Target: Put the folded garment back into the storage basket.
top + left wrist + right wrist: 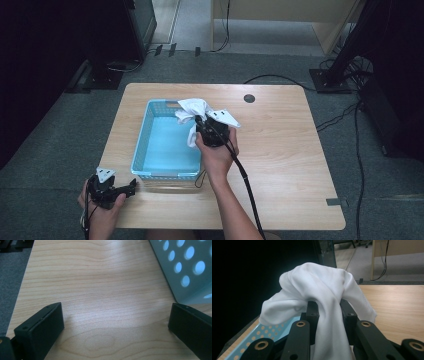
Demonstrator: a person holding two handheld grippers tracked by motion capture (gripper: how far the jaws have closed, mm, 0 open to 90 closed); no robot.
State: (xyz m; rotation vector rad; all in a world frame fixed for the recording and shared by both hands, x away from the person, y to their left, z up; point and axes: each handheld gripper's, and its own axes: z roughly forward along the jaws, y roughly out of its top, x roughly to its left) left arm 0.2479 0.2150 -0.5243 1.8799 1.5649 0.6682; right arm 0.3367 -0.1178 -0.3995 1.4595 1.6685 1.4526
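White cloth [196,111], bunched and crumpled, hangs from the right gripper [204,123] above the far right corner of the light blue perforated basket [150,134]; part of the fabric drapes over the basket's right rim and a strip trails down toward the basket floor. In the right gripper view the cloth [322,292] is pinched between the two black jaws of the right gripper [328,307], which are closed tightly on it, with folds heaped over the jaw tips and a band running down between the linkages. The person's right hand [217,150] holds this gripper from the near side, its black cable [247,190] trailing back toward the near edge of the desk [280,150].

The basket stands left of the desk's centre, its long sides running from the near edge toward the far edge.

Left gripper [131,187] rests at the near left corner of the desk, held in the person's left hand [102,210], just beside the basket's near left corner. In the left gripper view its jaws stand wide apart around bare wood [100,290], holding nothing, with the basket wall [185,270] at the upper right.

A round cable port [249,98] marks the desk near its far edge.
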